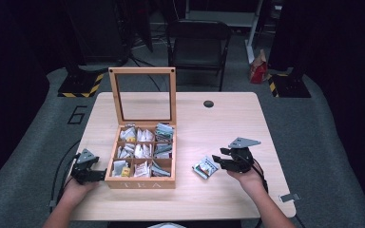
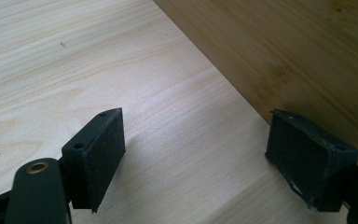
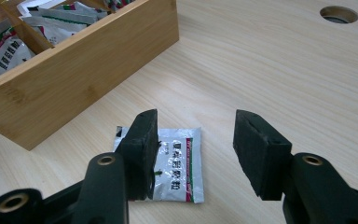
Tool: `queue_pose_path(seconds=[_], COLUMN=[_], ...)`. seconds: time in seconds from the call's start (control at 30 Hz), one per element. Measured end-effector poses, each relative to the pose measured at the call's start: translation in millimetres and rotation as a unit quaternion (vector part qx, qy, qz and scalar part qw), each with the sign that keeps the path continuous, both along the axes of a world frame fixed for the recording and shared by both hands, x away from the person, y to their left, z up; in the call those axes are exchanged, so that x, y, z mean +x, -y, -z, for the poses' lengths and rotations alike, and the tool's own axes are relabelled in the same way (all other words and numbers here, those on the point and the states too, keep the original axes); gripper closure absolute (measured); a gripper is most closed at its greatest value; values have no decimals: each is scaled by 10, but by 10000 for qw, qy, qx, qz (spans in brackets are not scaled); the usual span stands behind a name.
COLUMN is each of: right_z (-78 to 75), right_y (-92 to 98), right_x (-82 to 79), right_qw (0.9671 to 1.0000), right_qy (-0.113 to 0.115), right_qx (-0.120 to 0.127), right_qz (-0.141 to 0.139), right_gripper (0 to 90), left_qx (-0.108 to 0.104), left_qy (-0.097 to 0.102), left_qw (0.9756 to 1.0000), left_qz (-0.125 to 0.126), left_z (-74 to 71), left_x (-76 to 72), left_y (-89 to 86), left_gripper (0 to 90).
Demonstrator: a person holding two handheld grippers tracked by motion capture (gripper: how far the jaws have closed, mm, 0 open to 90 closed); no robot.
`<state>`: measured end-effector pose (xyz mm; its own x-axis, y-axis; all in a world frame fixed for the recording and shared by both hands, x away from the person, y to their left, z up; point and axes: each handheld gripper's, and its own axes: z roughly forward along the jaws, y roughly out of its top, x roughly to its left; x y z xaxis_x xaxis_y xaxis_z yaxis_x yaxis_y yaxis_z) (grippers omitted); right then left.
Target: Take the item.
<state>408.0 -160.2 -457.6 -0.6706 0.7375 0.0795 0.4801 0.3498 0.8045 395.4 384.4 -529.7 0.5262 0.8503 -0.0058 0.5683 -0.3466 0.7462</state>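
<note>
A wooden tea box (image 1: 142,183) with its glass lid raised stands on the table's left half, its compartments full of sachets (image 1: 142,151). One silver sachet (image 1: 205,167) with a red and green label lies flat on the table to the box's right; it lies below the jaws (image 3: 179,165) in the right gripper view. My right gripper (image 1: 219,160) hovers just right of it, open, nothing between the pads (image 3: 193,149). My left gripper (image 1: 97,170) rests at the box's left wall (image 2: 279,51), open and empty (image 2: 193,154).
A round cable hole (image 1: 208,103) sits in the table's far middle (image 3: 338,14). A black chair (image 1: 198,40) stands beyond the far edge. A small metal clip (image 1: 290,196) lies near the front right corner. Bare tabletop (image 1: 223,123) stretches right of the box.
</note>
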Motion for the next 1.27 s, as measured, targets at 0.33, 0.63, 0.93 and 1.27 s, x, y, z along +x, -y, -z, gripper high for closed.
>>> queue_pose_path(seconds=[0.33, 0.63, 0.93, 1.27], right_z=[83, 186, 276, 339], right_y=[97, 175, 247, 255], right_x=[-11, -14, -14, -16], right_qw=[9998, 9992, 9984, 9979], right_qy=[-19, -70, -48, -92], right_qx=[-79, -93, -135, -329], right_qz=[159, 392, 549, 548], right_gripper=[496, 495, 495, 494], left_qx=[-20, -19, -21, -16], left_qy=[42, 40, 40, 37], left_qw=[10000, 10000, 10000, 10000], left_qz=[-24, -24, -23, -18], left_z=[8, 7, 7, 6], left_x=[0, 0, 1, 1], left_y=[5, 4, 4, 3], left_gripper=[190, 190, 190, 190])
